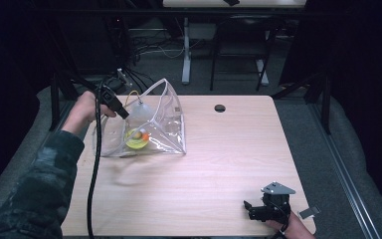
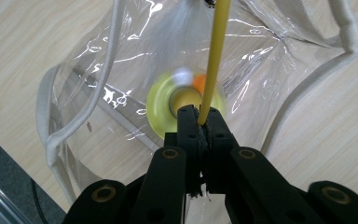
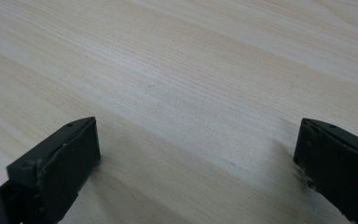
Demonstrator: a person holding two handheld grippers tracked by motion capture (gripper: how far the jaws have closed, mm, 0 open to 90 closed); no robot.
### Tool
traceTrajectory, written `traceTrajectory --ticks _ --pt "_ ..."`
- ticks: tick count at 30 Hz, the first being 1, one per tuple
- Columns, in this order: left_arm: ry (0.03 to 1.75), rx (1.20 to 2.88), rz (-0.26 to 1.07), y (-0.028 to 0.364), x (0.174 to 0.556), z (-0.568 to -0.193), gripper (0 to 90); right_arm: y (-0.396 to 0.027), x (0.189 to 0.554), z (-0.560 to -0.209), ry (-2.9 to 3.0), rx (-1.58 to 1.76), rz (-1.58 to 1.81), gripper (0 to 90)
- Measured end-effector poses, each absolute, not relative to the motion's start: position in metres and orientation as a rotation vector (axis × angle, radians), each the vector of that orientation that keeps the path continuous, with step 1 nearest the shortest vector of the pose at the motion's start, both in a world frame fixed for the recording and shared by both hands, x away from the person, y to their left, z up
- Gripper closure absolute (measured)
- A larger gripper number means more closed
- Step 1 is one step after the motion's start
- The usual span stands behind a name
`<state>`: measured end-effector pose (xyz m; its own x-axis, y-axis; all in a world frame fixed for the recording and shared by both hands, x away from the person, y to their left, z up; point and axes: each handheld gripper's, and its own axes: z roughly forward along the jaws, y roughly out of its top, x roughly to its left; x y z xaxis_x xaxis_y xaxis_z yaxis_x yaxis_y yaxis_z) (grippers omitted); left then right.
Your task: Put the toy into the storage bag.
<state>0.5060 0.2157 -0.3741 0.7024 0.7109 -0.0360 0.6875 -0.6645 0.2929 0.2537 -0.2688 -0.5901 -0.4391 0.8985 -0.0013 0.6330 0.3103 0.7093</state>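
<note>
Your left gripper (image 2: 199, 122): fingers pinching yellow cord (image 2: 216, 56) above clear bag (image 1: 171, 130) | your right gripper (image 3: 196, 154): fingers spread, over bare tabletop (image 3: 205, 70)

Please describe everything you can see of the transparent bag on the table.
The transparent bag looks like soft clear plastic with pale trim along its edges and pale handles. It stands on the light wooden table near the far left corner, its mouth open upward. Inside, on the bottom, lies a yellow-green round thing with small white and orange pieces on it. The left gripper, its jaws shut on a thin yellow stick, is above the opening. Whether the stick touches the bag cannot be told.
</note>
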Motion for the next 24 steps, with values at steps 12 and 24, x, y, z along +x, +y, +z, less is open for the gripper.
traceTrajectory --ticks 12,24 --pt "1.156 2.605 0.099 0.214 0.51 -0.384 87.6 -0.269 0.254 -0.59 2.19 1.361 0.906 0.0" --pt "1.217 2.576 0.069 0.221 0.516 -0.395 87.3 -0.269 0.254 -0.59 2.189 1.361 0.905 0.0"
